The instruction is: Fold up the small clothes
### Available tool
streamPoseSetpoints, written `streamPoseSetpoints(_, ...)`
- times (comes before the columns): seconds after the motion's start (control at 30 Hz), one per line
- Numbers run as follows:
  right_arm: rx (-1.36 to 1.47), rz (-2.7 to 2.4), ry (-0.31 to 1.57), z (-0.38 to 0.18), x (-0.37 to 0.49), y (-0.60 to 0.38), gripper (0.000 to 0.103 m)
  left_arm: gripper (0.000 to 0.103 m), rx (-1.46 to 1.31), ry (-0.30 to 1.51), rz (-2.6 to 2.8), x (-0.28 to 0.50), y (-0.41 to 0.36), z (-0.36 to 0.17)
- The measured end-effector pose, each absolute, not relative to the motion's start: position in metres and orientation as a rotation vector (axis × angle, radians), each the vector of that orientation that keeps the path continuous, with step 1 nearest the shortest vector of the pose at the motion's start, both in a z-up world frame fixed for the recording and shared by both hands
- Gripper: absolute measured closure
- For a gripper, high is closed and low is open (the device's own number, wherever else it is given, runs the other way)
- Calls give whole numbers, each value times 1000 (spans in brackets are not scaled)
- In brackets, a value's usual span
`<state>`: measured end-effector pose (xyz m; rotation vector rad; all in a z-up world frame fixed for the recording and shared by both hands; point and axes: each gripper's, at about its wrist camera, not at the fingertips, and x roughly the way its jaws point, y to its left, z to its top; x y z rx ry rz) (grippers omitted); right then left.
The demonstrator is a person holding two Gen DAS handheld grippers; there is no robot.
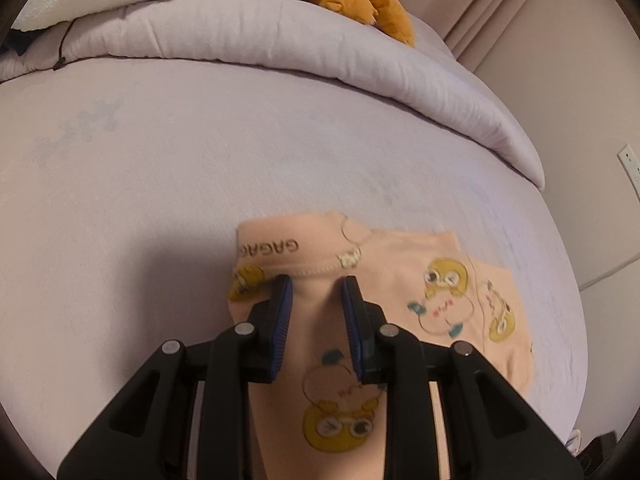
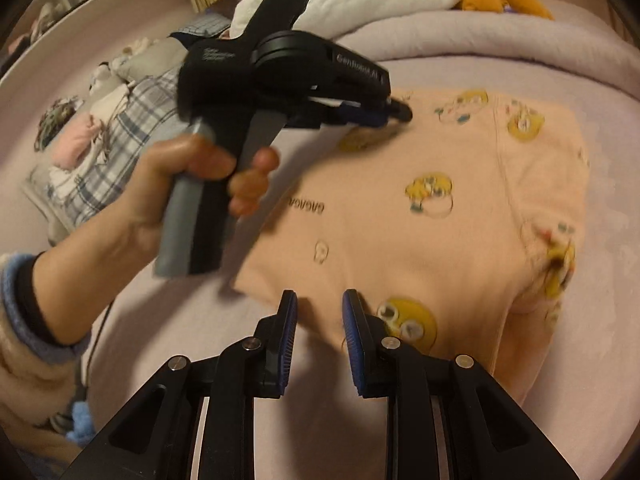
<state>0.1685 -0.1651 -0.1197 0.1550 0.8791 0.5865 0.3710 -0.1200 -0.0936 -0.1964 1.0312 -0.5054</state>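
A small peach garment [image 1: 400, 264] with yellow cartoon prints and dark lettering lies spread on the lilac bed sheet [image 1: 160, 200]. My left gripper [image 1: 317, 280] hovers over its lettered band, jaws a narrow gap apart, with the cloth lying flat behind them. In the right wrist view the garment [image 2: 400, 240] fills the middle. There a hand [image 2: 180, 172] holds the left gripper [image 2: 402, 112], its tips just over the garment's far left corner. My right gripper [image 2: 320, 294] stands over the near edge, jaws slightly apart, with nothing pinched.
A rolled lilac duvet [image 1: 280, 40] crosses the back of the bed, with a white and orange plush toy [image 1: 360, 4] on it. A heap of other clothes [image 2: 100, 140] lies to the left. A wall socket [image 1: 630, 168] is on the right.
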Motion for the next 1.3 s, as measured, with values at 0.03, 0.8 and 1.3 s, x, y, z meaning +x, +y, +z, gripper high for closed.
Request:
streamPoseSetpoints(0.03,169,594,884,-120,165,-168,77,78,-194,1034,-497,373,-119,-92)
streamPoseSetpoints(0.8,615,298,868,-119,178,-280,33,54,-215,1072,-581,277,-86,-92)
streamPoseSetpoints(1.3,682,374,905,-117,232,-253,24,46,-282,1111,-657,288,-94,-106)
